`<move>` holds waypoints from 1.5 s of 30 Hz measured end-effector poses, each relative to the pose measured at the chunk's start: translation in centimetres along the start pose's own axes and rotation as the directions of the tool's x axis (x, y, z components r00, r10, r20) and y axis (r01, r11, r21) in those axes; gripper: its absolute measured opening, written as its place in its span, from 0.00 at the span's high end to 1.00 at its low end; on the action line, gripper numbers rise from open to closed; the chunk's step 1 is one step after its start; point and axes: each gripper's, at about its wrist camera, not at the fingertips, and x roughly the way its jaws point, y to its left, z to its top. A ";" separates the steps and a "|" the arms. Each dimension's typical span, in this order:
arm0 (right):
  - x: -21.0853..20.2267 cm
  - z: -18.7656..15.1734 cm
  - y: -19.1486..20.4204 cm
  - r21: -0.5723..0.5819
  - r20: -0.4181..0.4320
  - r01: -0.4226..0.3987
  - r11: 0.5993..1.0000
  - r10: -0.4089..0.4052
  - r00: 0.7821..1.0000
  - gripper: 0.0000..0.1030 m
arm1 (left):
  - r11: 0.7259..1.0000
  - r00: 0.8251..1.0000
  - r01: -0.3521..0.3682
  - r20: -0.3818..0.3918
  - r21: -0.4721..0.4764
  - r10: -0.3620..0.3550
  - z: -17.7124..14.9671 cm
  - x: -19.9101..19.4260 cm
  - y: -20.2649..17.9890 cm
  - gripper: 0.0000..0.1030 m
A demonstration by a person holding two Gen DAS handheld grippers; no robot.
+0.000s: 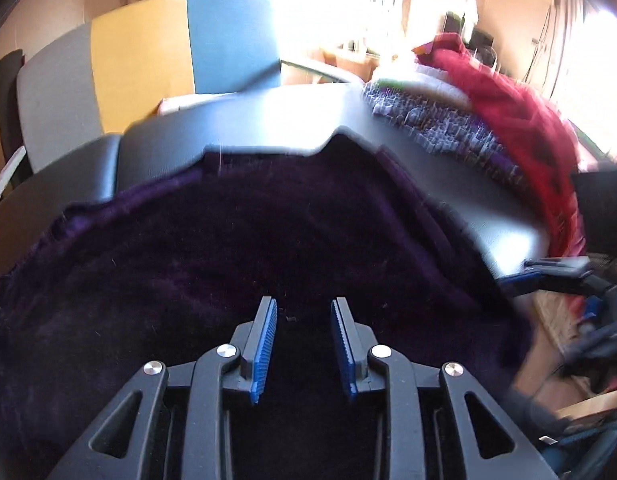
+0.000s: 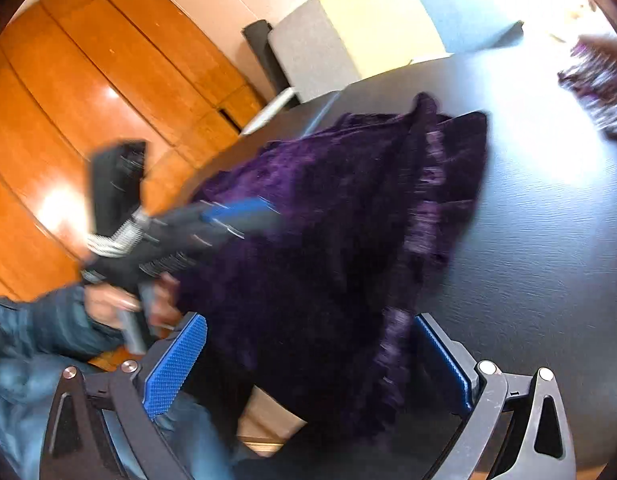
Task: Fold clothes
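Fingers of the left gripper point(image 1: 303, 308) stand apart with only a gap between their blue ribbed pads point(image 1: 264, 344); nothing is pinched there, and the dark purple garment point(image 1: 248, 248) fills the view right beneath and ahead of them. In the right wrist view the same gripper point(image 2: 264, 210) reaches over the garment's near-left part, though blur hides whether it touches the cloth. The hand holding it point(image 2: 112, 304) (in a dark blue sleeve) sits off the table's left edge.

The right gripper point(image 2: 308, 344) is spread wide, one blue pad point(image 2: 176, 364) on each side of the garment's near portion, where the velvety cloth point(image 2: 328, 220) droops over the near edge of the table; I cannot tell whether either pad presses the fabric, and nothing is clamped between them. From the left wrist view this gripper point(image 1: 548, 276) shows blurred at the table's right edge, just past the garment's right side.

The garment lies spread over the near half of the black table point(image 1: 268, 120), with a fringed hem point(image 2: 424, 200) running toward the far side. Near the far right corner sits a heap of other clothes: a patterned blue-grey piece point(image 1: 440, 128) with a red one point(image 1: 504, 104) behind it. Wooden flooring point(image 2: 68, 100) shows beyond the left edge.
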 end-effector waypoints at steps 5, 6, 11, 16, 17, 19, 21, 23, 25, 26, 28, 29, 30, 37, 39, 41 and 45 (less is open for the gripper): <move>1.3 -1.9 0.6 0.023 -0.266 -0.233 0.972 0.230 0.936 0.00 | 1.000 1.000 -0.006 0.004 -0.017 0.006 -0.1 0.4 0.2 0.72; 1.3 -2.7 0.1 0.024 -0.325 -0.184 0.983 0.182 0.928 0.01 | 1.000 1.000 -0.002 0.007 -0.026 0.002 -0.2 0.4 0.4 0.72; -1.1 -3.4 -1.9 0.029 -0.371 0.042 0.999 -0.029 0.928 0.01 | 0.999 1.000 -0.005 0.026 -0.037 0.006 -0.9 0.4 0.4 0.72; -5.0 1.3 1.1 -0.025 -0.065 0.022 0.999 -0.023 0.998 0.00 | 0.997 0.999 0.019 0.042 -0.080 -0.016 -1.1 0.2 0.8 0.72; -4.9 2.2 1.5 -0.037 -0.008 0.029 0.999 -0.030 1.000 0.00 | 0.996 0.999 0.026 0.043 -0.091 -0.022 -1.0 0.1 1.0 0.72; -3.5 4.0 2.3 -0.067 0.083 0.082 0.994 -0.076 0.994 0.00 | 0.992 0.999 0.033 0.043 -0.120 -0.028 -0.7 -0.3 1.4 0.72; -1.5 5.2 2.6 -0.080 0.138 0.135 0.988 -0.123 0.983 0.00 | 0.987 0.997 0.011 0.072 -0.161 0.001 -0.7 -1.5 2.0 0.72; 0.9 6.0 2.2 -0.072 0.125 0.183 0.980 -0.173 0.977 0.00 | 0.983 0.993 -0.038 0.103 -0.182 0.057 -1.0 -2.6 2.7 0.72; 3.4 6.5 1.7 -0.063 0.091 0.257 0.964 -0.251 0.964 0.00 | 0.972 0.990 -0.088 0.090 -0.217 0.109 -1.6 -2.9 3.9 0.72; 4.6 6.5 1.1 -0.062 0.058 0.335 0.940 -0.332 0.942 0.04 | 0.966 0.990 -0.104 0.068 -0.237 0.123 -2.1 -2.7 4.6 0.72; 5.4 6.1 0.5 -0.106 0.055 0.449 0.887 -0.446 0.894 0.21 | 0.960 0.993 -0.065 0.076 -0.271 0.089 -2.9 -2.6 5.7 0.72; 5.4 5.9 0.4 -0.131 0.068 0.480 0.867 -0.475 0.877 0.26 | 0.957 0.994 -0.049 0.081 -0.287 0.075 -3.1 -2.6 5.9 0.72; 5.2 5.8 0.2 -0.142 0.069 0.488 0.861 -0.484 0.873 0.27 | 0.953 0.994 -0.033 0.087 -0.302 0.062 -3.2 -2.6 6.1 0.72; 4.6 6.9 0.5 -0.160 0.025 0.500 0.851 -0.503 0.864 0.23 | 0.967 0.995 -0.001 0.098 -0.257 0.027 -0.8 -5.0 8.2 0.71; 4.1 7.6 1.3 -0.162 0.035 0.491 0.856 -0.492 0.870 0.19 | 0.978 0.992 -0.041 0.106 -0.204 0.064 0.6 -5.6 9.7 0.67; 3.9 8.6 2.8 -0.183 0.068 0.458 0.870 -0.453 0.889 0.12 | 0.985 0.989 -0.078 0.109 -0.154 0.095 2.3 -5.9 11.5 0.61; 6.2 10.9 4.8 -0.245 0.069 0.398 0.884 -0.393 0.917 0.06 | 0.996 0.998 -0.034 0.042 -0.087 0.038 5.7 -3.8 14.6 0.56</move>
